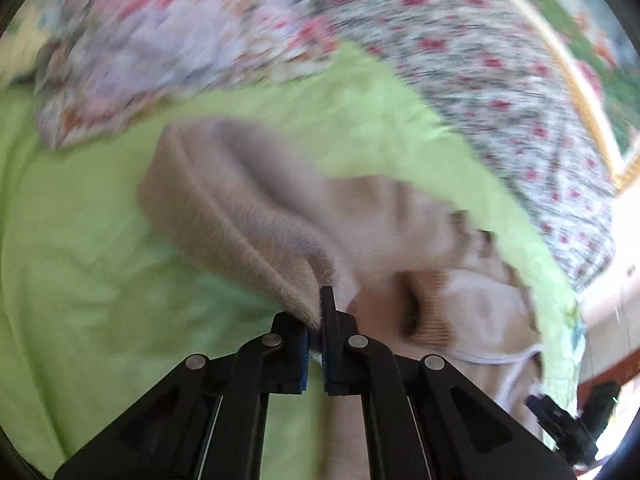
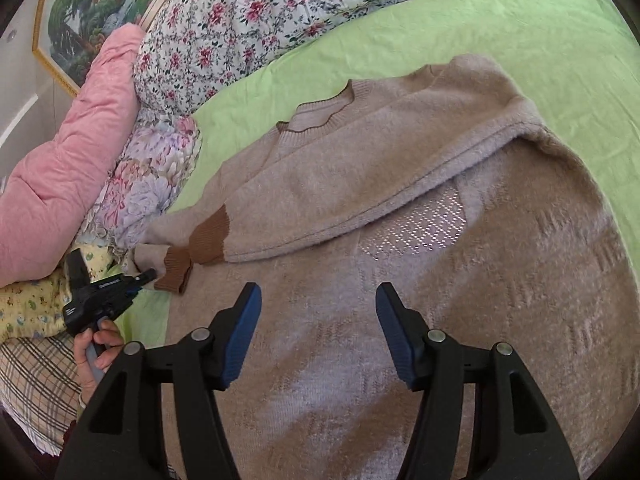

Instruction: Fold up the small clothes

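Two tongs work one beige sweater (image 2: 400,208) that lies spread on a green sheet (image 2: 520,32) over the bed. The left tongs (image 1: 316,336) are clamped together on a fuzzy fold of the sweater (image 1: 248,208), lifting it off the sheet in a ridge. From the right wrist view, these left tongs (image 2: 146,276) sit at a brown cuff (image 2: 208,240), with a hand (image 2: 96,348) on the handle. The right tongs (image 2: 318,336) stand apart above the sweater's body, nothing between the pads. One sleeve lies folded across the chest. Floral quilts (image 2: 240,20) and a pink quilt (image 2: 68,160) are bunched beyond the sheet; a framed picture (image 2: 88,4) hangs behind.
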Action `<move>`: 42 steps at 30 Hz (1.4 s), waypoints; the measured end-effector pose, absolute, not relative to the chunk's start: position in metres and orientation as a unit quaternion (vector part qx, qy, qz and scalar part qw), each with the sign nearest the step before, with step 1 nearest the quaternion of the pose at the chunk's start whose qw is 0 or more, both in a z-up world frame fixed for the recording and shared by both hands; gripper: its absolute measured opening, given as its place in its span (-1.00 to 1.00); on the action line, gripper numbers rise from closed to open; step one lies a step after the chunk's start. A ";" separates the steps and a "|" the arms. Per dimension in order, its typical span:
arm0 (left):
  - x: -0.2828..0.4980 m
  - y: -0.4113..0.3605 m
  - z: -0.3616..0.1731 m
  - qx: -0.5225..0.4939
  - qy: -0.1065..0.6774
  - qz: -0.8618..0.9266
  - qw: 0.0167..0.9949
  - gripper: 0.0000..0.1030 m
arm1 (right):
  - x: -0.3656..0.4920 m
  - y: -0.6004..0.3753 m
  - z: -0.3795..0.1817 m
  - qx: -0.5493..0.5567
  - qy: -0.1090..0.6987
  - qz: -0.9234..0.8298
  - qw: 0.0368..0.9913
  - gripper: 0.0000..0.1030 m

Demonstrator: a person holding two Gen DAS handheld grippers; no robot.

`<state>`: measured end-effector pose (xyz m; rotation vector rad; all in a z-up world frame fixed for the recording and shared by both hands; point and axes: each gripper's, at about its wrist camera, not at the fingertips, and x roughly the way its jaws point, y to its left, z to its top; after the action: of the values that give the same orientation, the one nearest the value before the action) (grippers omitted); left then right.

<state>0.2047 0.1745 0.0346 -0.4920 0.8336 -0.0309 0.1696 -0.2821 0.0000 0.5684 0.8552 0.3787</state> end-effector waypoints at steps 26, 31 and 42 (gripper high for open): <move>0.323 -0.167 0.003 -0.083 0.466 -0.281 0.835 -0.75 | 0.145 -0.383 -0.018 0.338 0.379 0.095 0.856 0.18; 0.293 -0.138 0.009 -0.083 0.464 -0.283 0.835 -0.25 | 0.149 -0.371 -0.016 0.321 0.378 0.105 0.862 0.18; 0.217 0.011 0.025 -0.071 0.431 -0.126 0.891 -0.05 | 0.178 -0.277 0.008 0.095 0.367 0.163 0.911 0.18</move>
<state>0.2172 0.0107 0.0246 -0.1473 0.8956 -0.2614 0.1785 -0.2765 0.0077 0.1958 0.7570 0.3370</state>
